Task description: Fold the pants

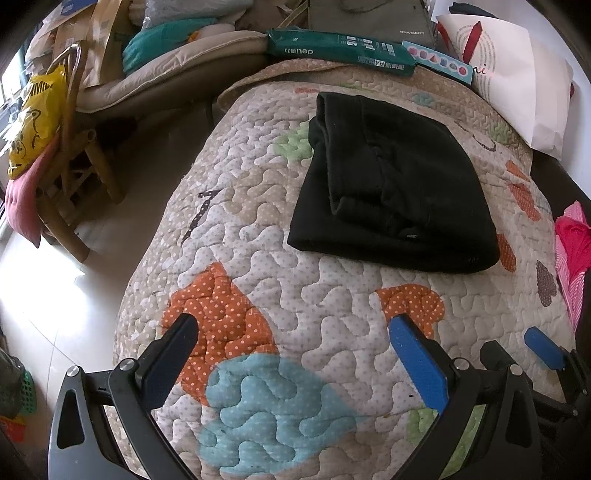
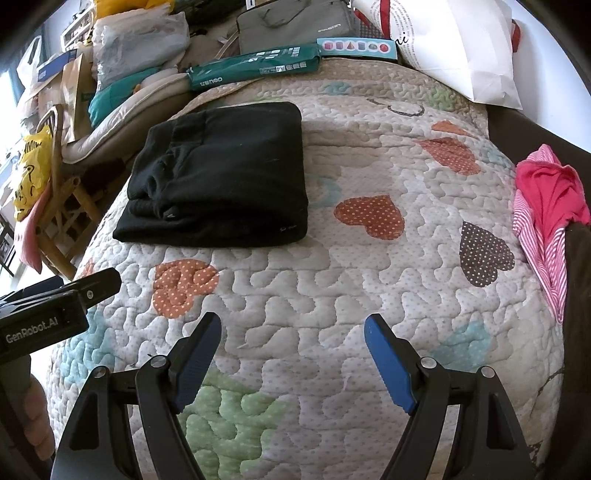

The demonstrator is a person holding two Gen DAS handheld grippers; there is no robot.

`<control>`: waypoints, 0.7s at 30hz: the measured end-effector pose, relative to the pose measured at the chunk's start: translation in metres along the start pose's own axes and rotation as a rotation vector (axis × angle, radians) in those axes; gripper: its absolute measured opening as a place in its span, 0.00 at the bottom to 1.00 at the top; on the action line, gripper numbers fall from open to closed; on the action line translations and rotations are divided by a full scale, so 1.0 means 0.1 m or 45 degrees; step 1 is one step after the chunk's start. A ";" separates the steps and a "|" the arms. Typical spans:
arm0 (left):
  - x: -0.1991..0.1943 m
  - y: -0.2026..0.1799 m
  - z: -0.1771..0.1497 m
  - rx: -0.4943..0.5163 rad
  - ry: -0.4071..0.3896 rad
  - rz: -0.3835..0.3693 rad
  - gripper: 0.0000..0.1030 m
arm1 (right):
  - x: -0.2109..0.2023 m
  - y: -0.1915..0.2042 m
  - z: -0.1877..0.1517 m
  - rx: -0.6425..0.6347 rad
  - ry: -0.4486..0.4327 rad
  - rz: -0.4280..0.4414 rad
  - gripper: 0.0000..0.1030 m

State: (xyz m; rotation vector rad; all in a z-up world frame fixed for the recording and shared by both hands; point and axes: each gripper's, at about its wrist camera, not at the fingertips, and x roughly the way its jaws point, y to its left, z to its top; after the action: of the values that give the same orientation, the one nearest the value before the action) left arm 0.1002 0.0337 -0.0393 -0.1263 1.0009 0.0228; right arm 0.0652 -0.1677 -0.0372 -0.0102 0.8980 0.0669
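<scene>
The black pants [image 1: 395, 184] lie folded into a compact stack on the quilted bed cover [image 1: 295, 288]. They also show in the right wrist view [image 2: 221, 177], at upper left. My left gripper [image 1: 291, 325] is open and empty, held above the quilt well short of the pants. My right gripper [image 2: 291, 325] is open and empty too, above the quilt, with the pants ahead and to its left. The right gripper's blue fingertips [image 1: 543, 347] show at the lower right of the left wrist view. The left gripper's body [image 2: 55, 310] shows at the left edge of the right wrist view.
A green paper pack [image 1: 340, 51], a grey bag [image 2: 295, 22] and a white paper bag [image 1: 517, 85] lie at the far end of the bed. Pink and striped clothes [image 2: 550, 206] lie at the right edge. A bamboo chair [image 1: 70, 155] with a yellow bag [image 1: 37, 118] stands left.
</scene>
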 end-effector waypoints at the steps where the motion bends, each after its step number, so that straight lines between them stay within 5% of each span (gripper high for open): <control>1: 0.00 0.00 0.00 -0.001 0.001 0.000 1.00 | 0.00 0.00 0.00 0.000 0.000 0.001 0.82; 21: 0.05 0.01 -0.01 -0.003 0.015 -0.003 1.00 | 0.03 0.04 -0.03 -0.002 0.003 0.007 0.82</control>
State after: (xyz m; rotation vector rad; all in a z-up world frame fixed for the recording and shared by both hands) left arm 0.1021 0.0345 -0.0444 -0.1299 1.0123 0.0209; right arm 0.0644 -0.1639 -0.0413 -0.0092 0.9007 0.0728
